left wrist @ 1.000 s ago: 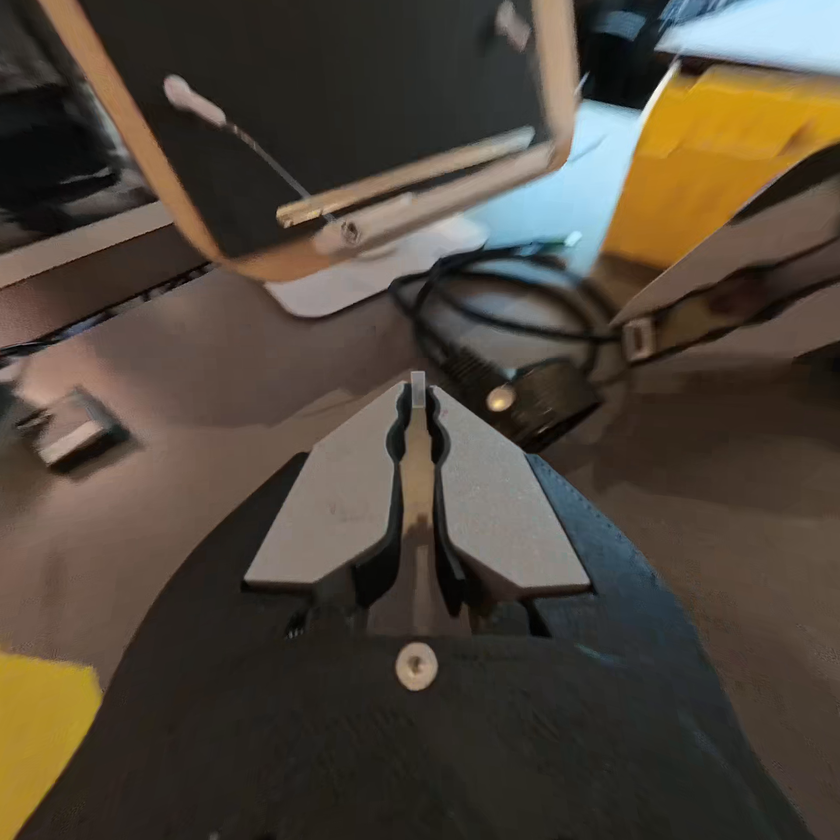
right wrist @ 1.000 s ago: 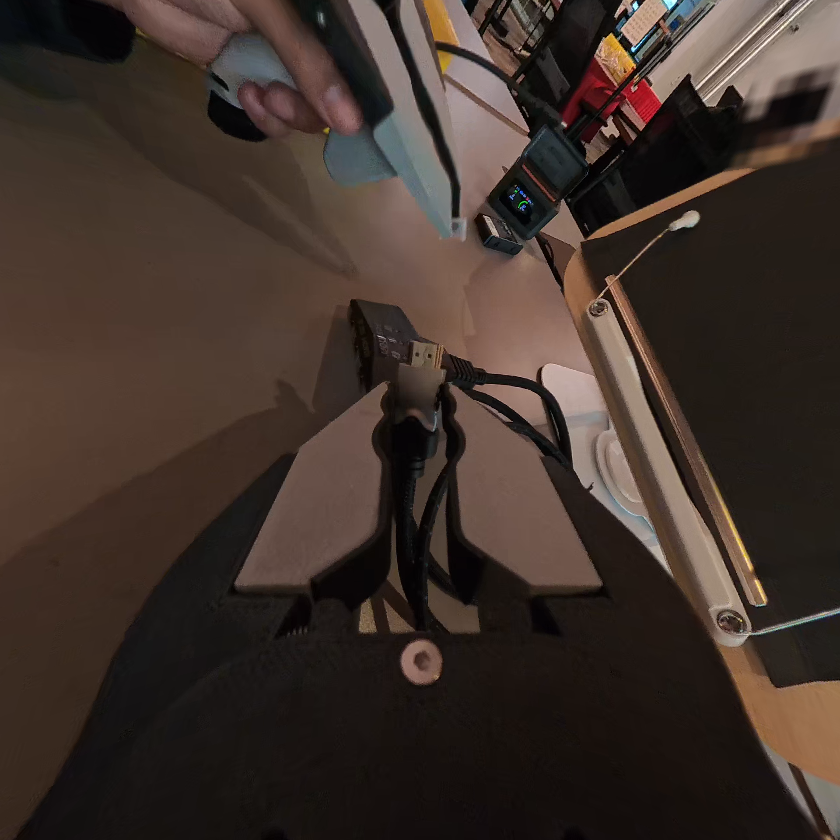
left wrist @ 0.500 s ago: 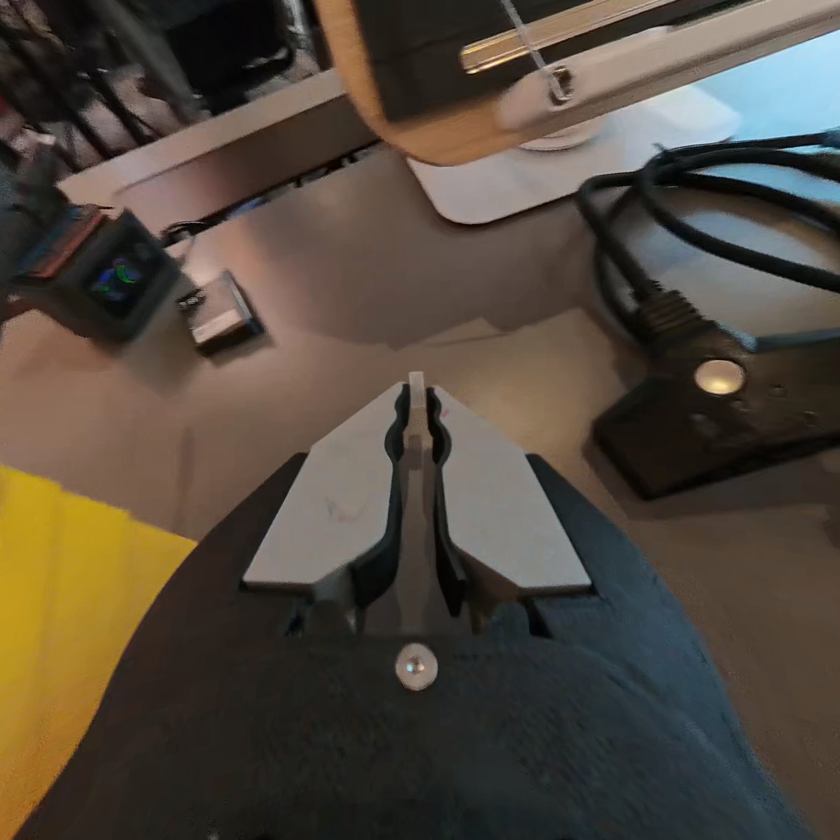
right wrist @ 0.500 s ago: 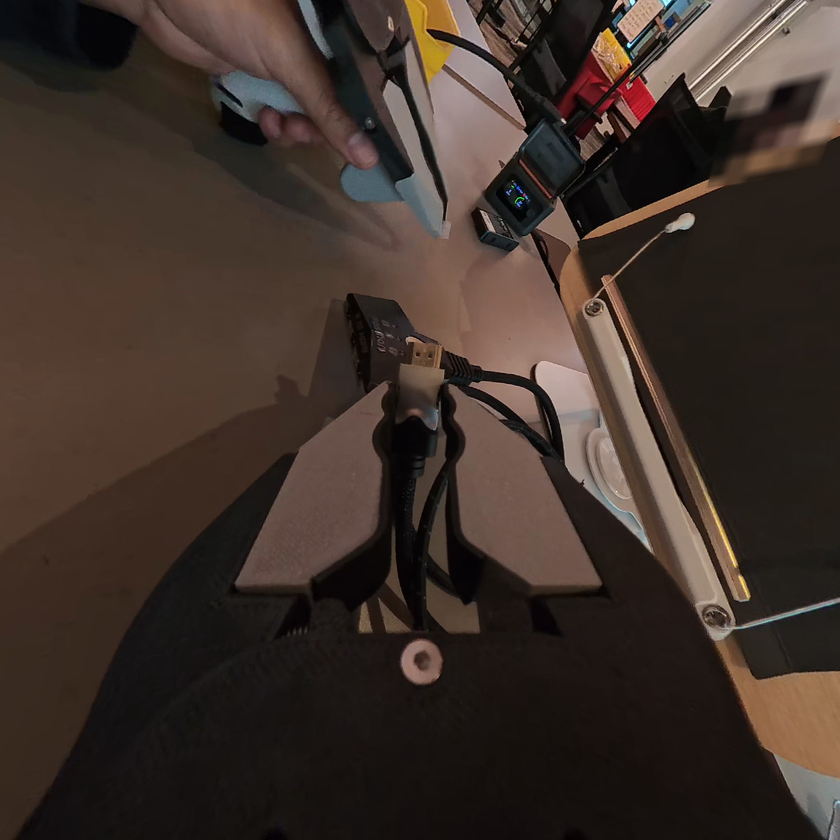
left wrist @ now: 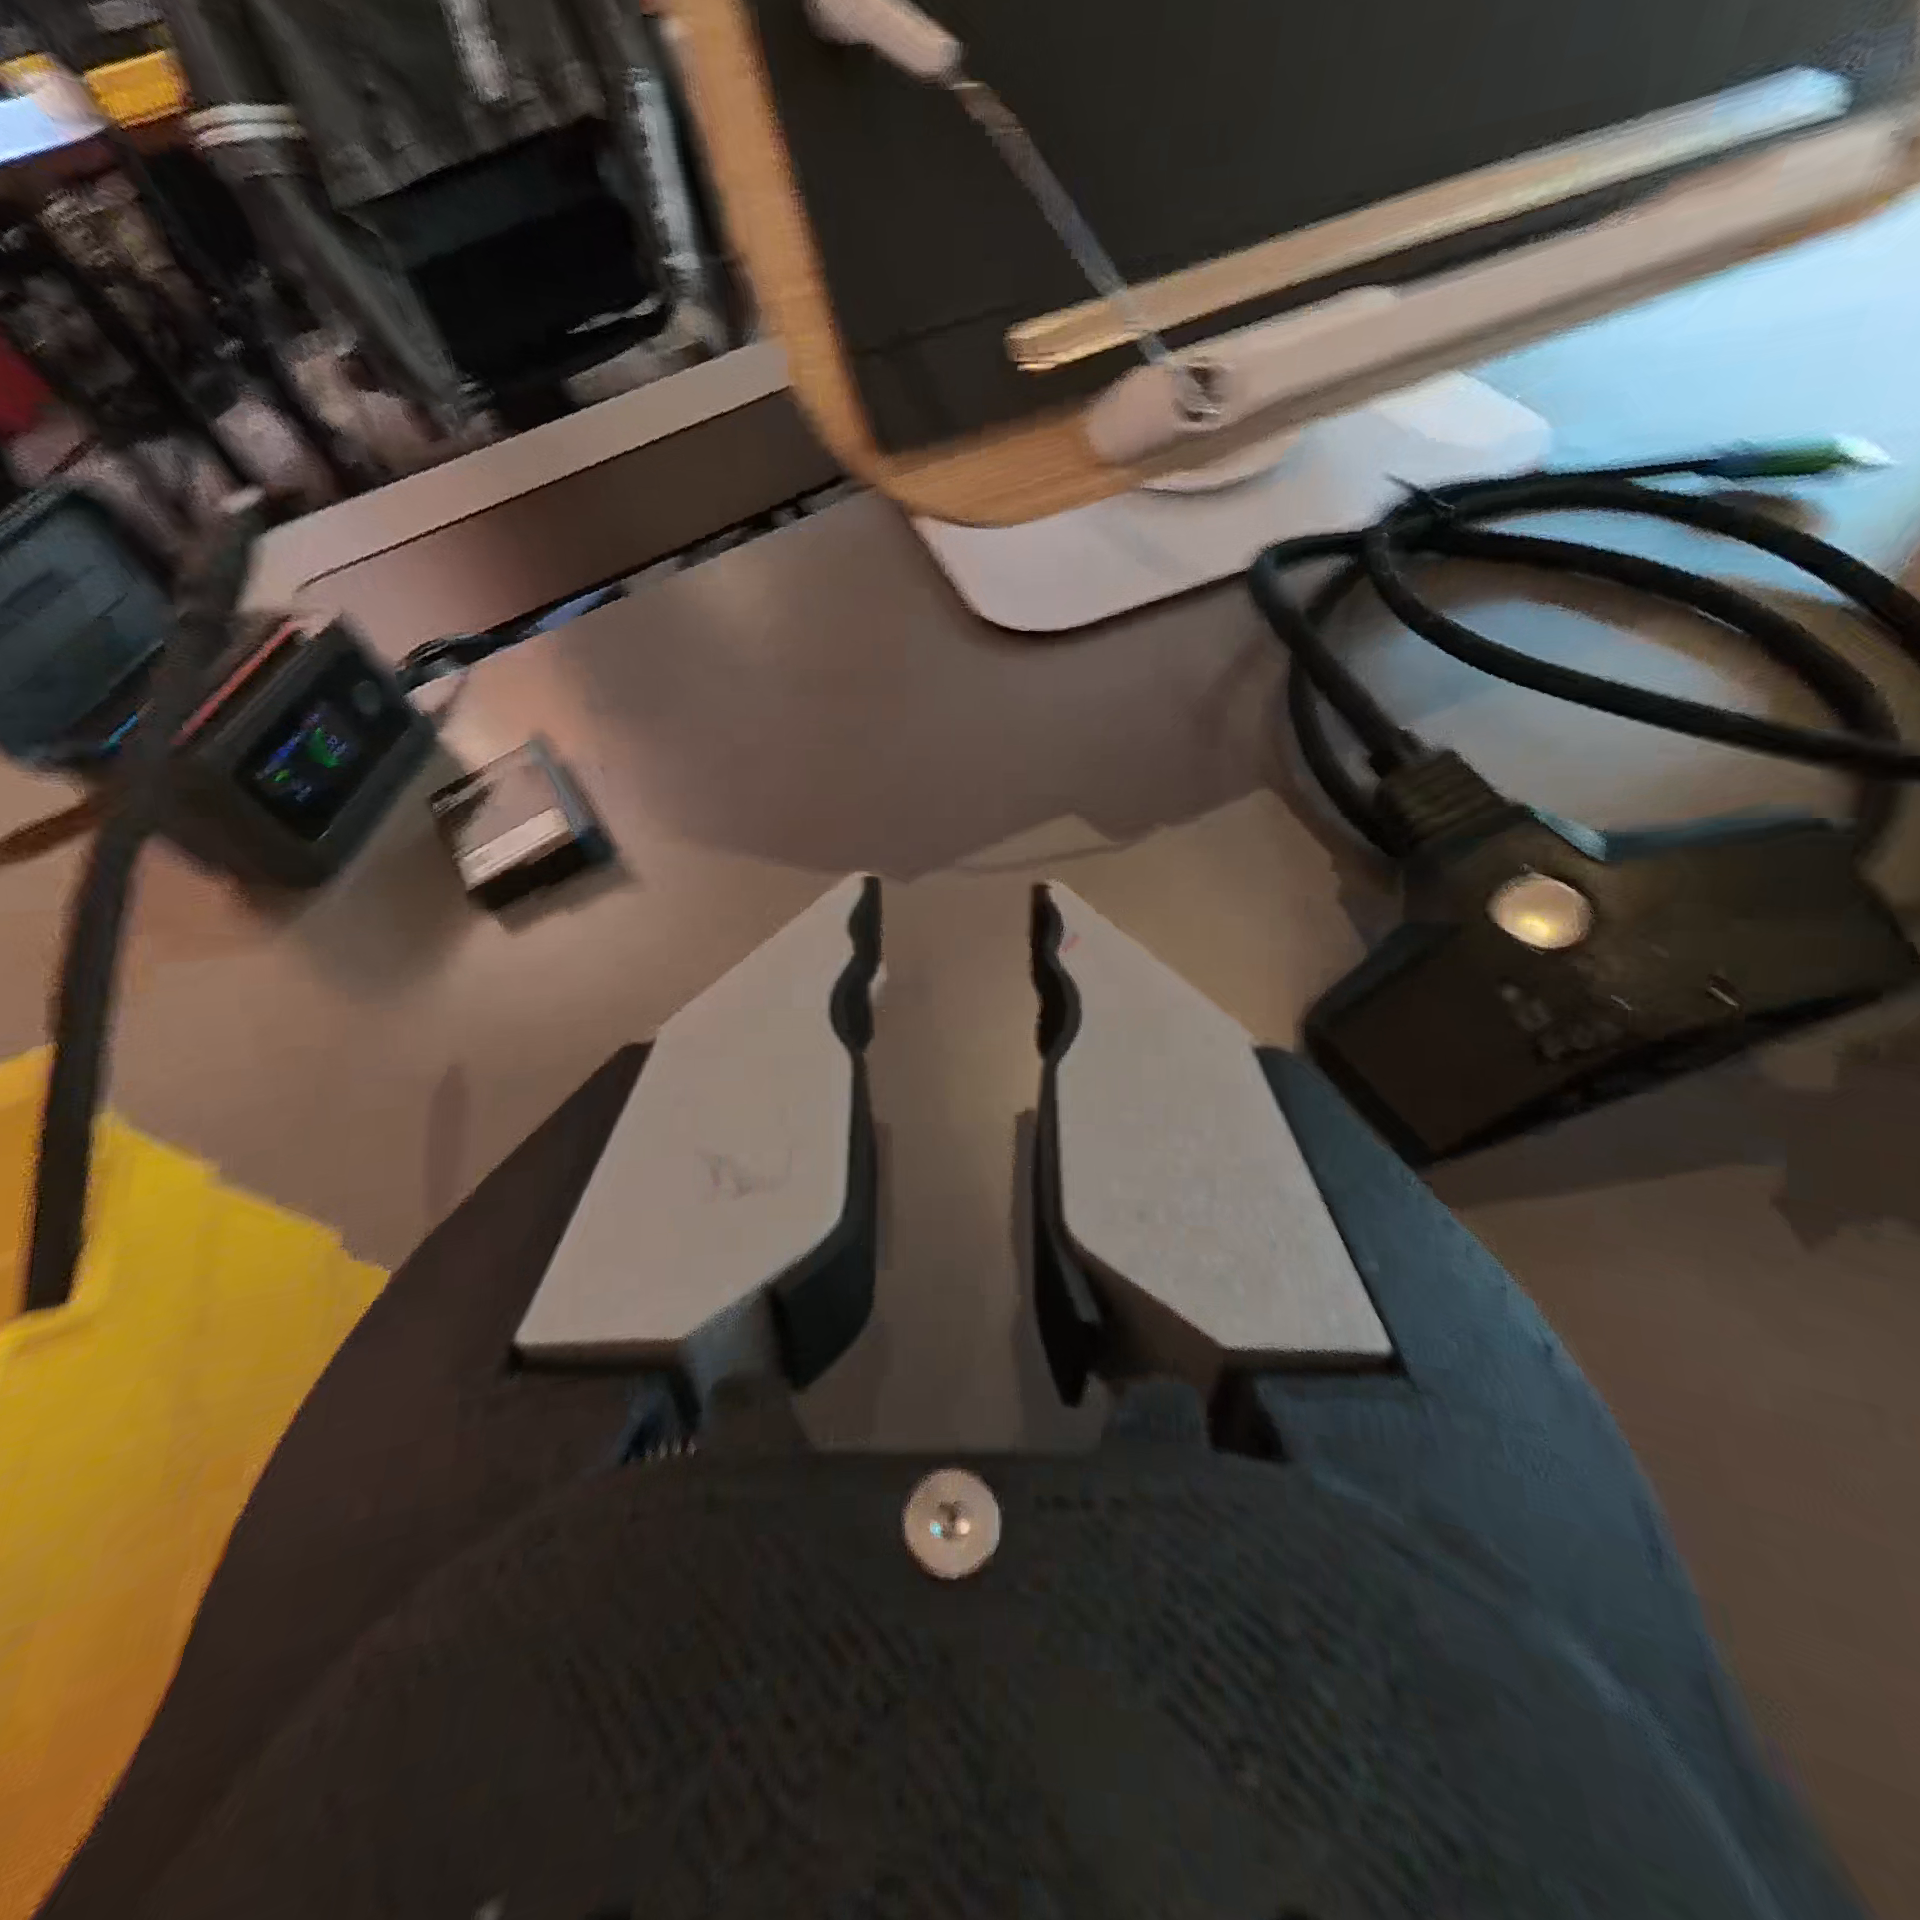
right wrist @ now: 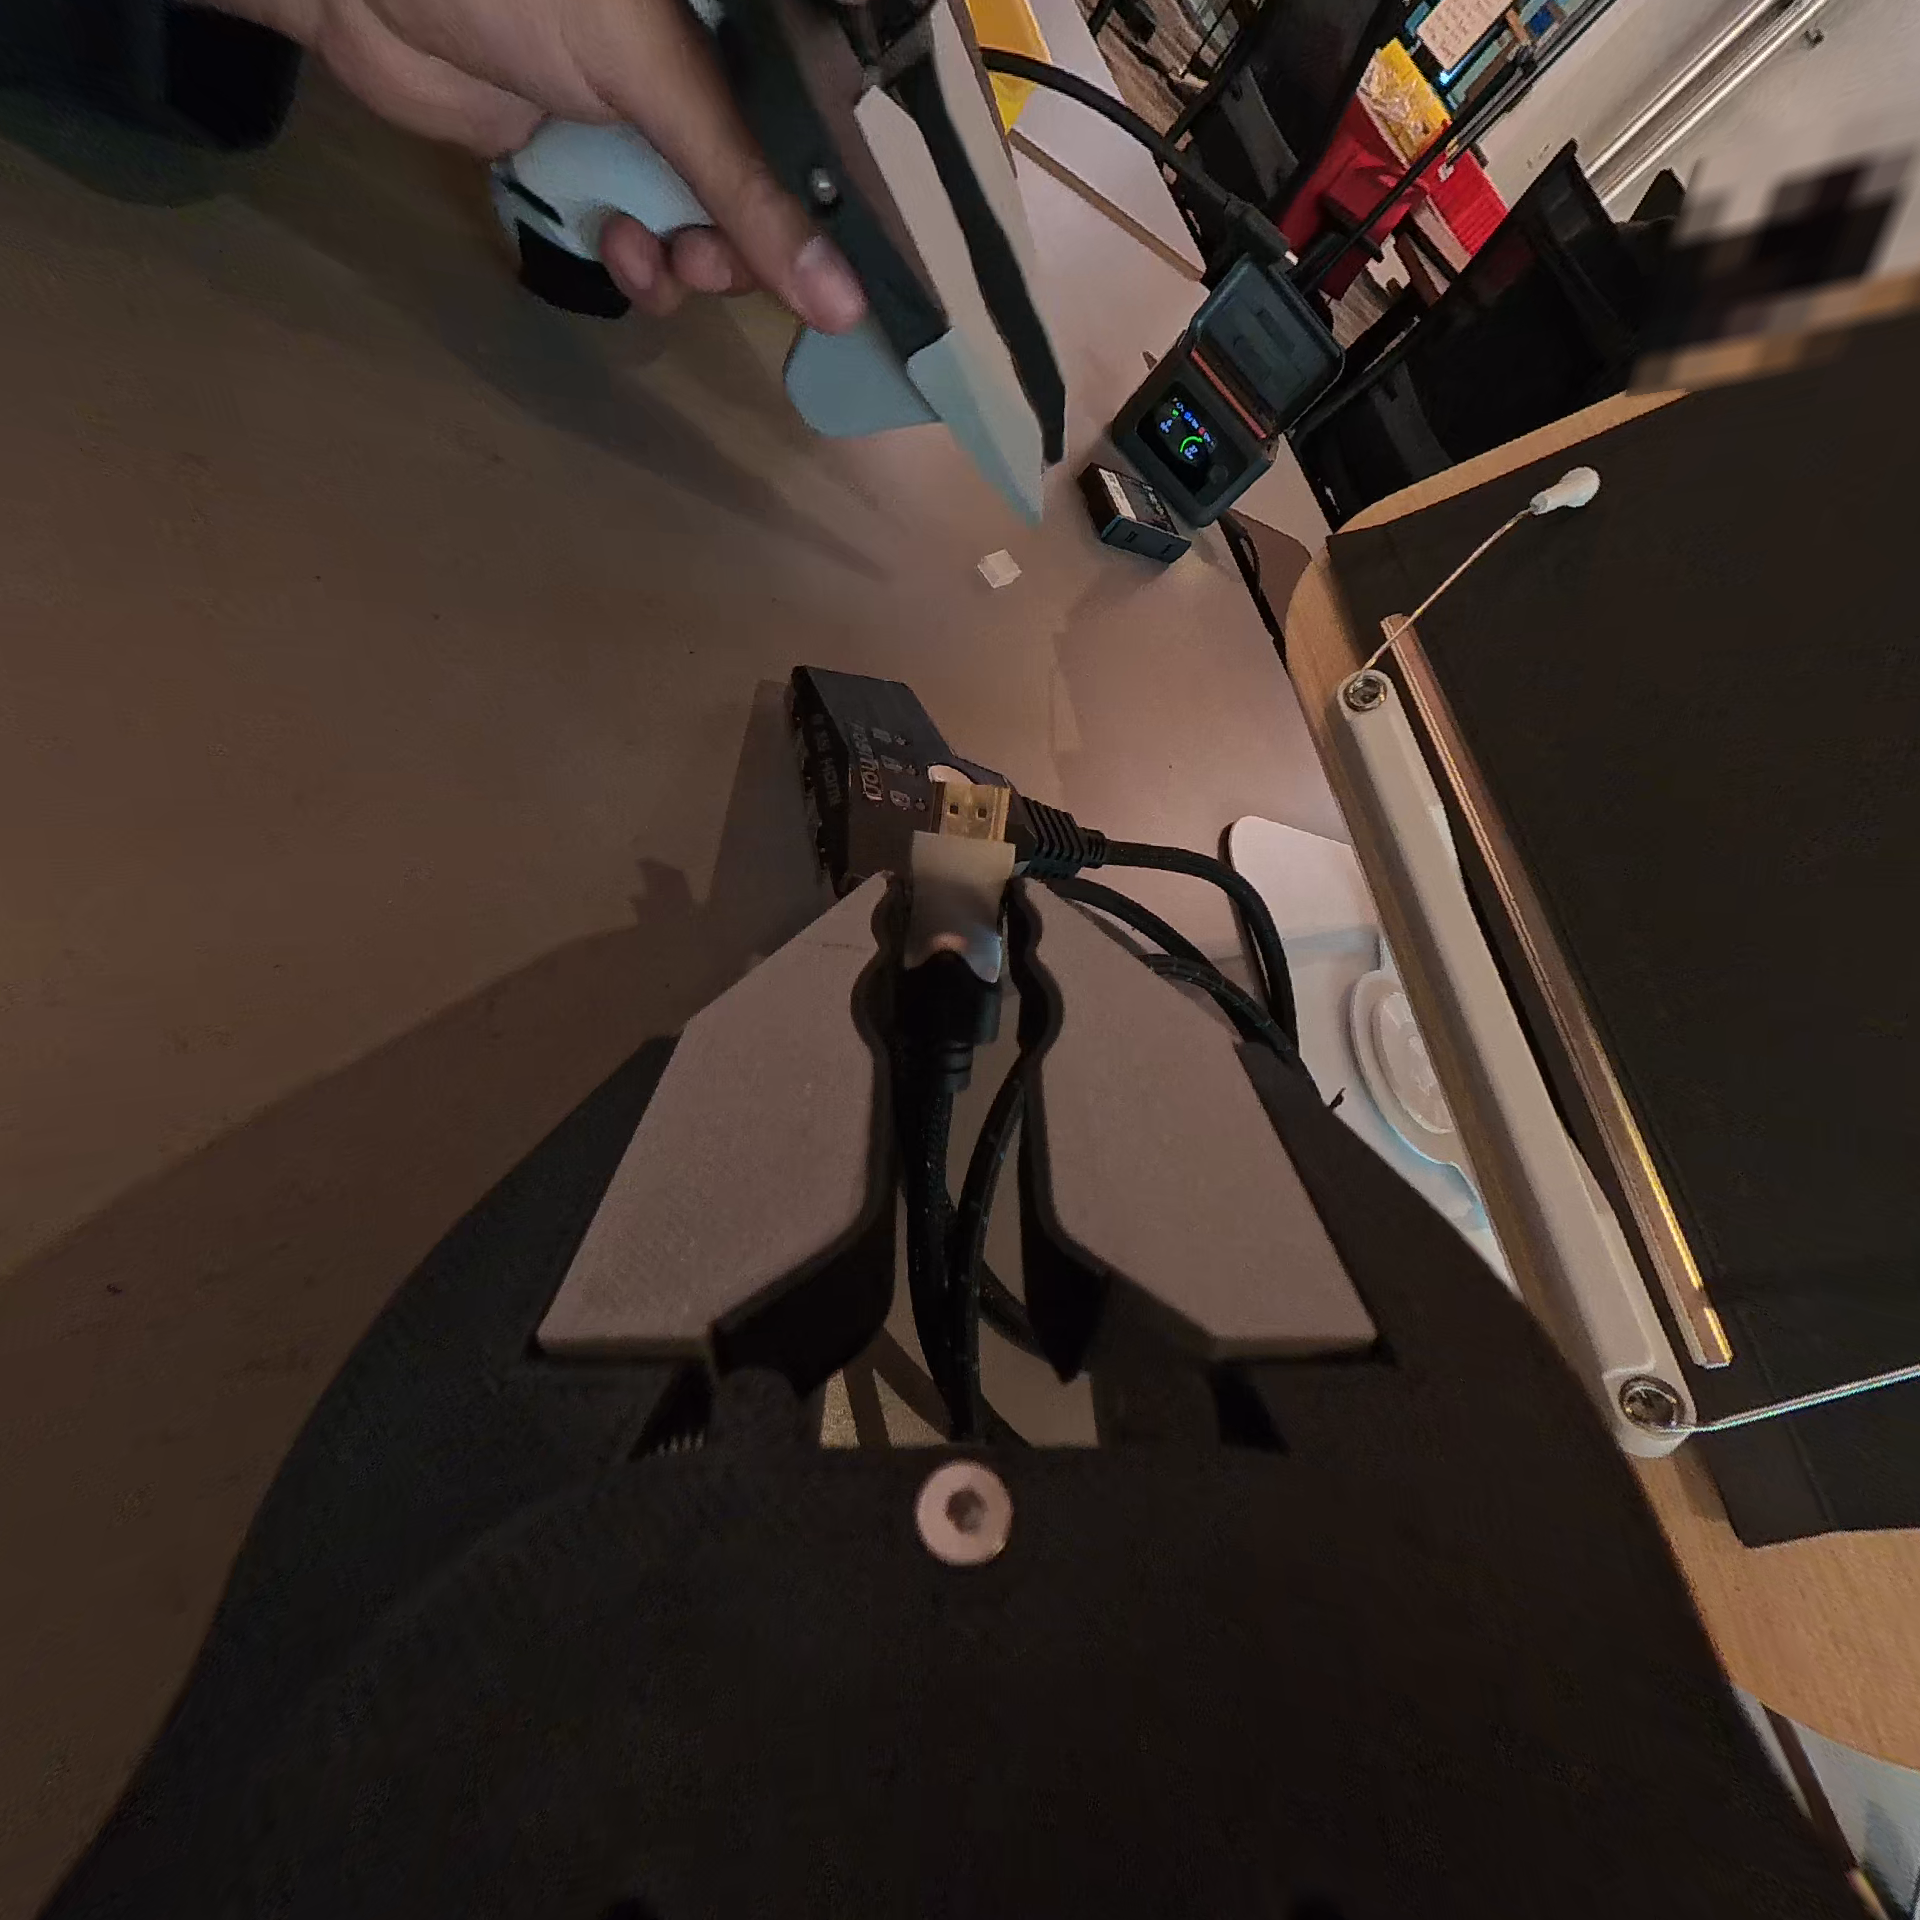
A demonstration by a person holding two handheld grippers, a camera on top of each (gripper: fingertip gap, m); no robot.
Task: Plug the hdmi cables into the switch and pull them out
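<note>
The black HDMI switch (right wrist: 847, 753) lies on the brown table, with one black cable (right wrist: 1174, 873) plugged into its near end. My right gripper (right wrist: 954, 894) is shut on the plug of a second HDMI cable (right wrist: 940, 1039); the plug's gold tip (right wrist: 971, 816) points forward just over the switch's near end. My left gripper (left wrist: 953, 904) is open and empty, above the table left of the switch (left wrist: 1621, 977). It also shows in the right wrist view (right wrist: 987, 416), held by a hand. A small clear cap (right wrist: 995, 568) lies on the table below it.
A black board in a wooden frame (left wrist: 810, 343) on a white stand (left wrist: 1226, 540) stands behind the switch. Coiled black cable (left wrist: 1558, 644) lies beside it. A small device with a lit screen (left wrist: 301, 758), a small black box (left wrist: 520, 821) and a yellow object (left wrist: 156, 1403) are at the left. It is some 5 cm from my right tips to the switch (left wrist: 1621, 977). It is also in sight in the right wrist view (right wrist: 894, 775). The small clear cap (right wrist: 995, 568) lies some 6 cm from my left tips, 20 cm from my right tips.
My left gripper has opened and let go of the small clear cap it held; the cap now lies on the table. It also swung left, away from the switch. My right gripper barely moved.
</note>
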